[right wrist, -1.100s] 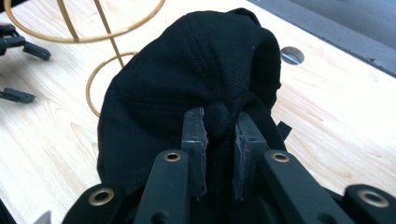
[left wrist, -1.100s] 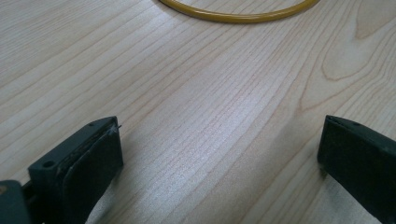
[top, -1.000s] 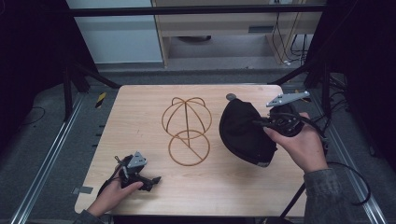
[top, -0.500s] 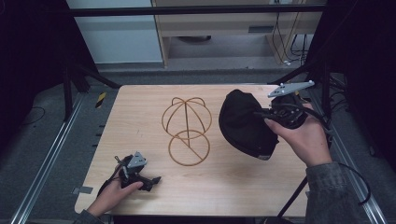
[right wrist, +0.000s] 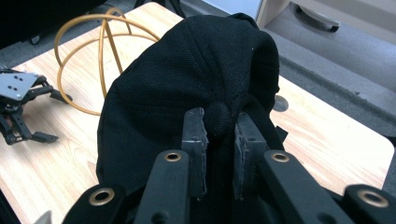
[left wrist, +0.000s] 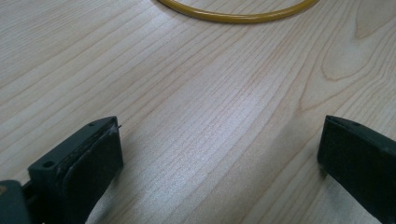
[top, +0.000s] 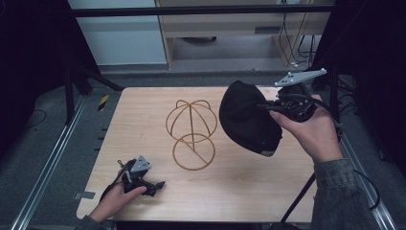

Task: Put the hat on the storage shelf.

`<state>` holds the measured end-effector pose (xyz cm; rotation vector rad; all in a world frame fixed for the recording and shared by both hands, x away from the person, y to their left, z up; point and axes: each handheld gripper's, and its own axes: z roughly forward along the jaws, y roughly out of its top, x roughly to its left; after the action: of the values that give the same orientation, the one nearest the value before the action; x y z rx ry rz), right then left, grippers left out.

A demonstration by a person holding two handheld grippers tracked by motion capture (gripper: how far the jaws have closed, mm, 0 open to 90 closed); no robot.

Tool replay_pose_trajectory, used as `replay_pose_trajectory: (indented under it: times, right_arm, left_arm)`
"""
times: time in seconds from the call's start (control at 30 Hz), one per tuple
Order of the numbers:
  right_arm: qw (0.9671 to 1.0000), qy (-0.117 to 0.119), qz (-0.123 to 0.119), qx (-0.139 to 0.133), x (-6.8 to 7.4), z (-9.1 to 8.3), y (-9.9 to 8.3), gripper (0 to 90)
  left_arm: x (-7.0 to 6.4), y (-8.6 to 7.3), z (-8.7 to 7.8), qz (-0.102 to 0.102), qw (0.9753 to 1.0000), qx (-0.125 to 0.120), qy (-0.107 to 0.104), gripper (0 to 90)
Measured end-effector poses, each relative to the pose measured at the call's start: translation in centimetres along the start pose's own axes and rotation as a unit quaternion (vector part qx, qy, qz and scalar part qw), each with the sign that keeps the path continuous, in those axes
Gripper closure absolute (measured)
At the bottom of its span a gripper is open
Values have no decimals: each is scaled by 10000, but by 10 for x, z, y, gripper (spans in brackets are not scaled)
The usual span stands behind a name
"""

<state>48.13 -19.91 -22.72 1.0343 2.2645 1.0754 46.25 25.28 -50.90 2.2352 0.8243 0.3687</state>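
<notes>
Your right gripper (right wrist: 219, 135) pinches the black fabric cap (top: 246, 120) (held clear of the table) beside the yellow wire hat stand (top: 191, 132); your left gripper (top: 155, 184) rests wide open, empty.

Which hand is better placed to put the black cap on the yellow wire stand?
Right. The right gripper already pinches the black fabric cap beside the yellow wire hat stand; the left gripper rests open at the table's near edge.
</notes>
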Motion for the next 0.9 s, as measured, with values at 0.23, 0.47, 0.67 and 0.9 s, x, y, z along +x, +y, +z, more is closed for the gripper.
replay_pose_trajectory:
  times: [0.23, 0.47, 0.67, 0.9]
  right_arm:
    - [10000, 36, -48, -67, 2, -3, 6, 781]
    - [9999, 105, -17, -83, 1, 1, 11, 782]
    - [9999, 126, -40, -98, 3, 1, 17, 782]
    - [9995, 204, 195, -124, -10, 2, 21, 783]
  left_arm:
    - [0, 0, 0, 0, 10000, 2, 0, 0]
    - [1, 0, 0, 17, 10000, -1, -25, 0]
    - [1, 0, 0, 18, 10000, 0, -25, 0]
    - [1, 0, 0, 15, 10000, -2, -23, 0]
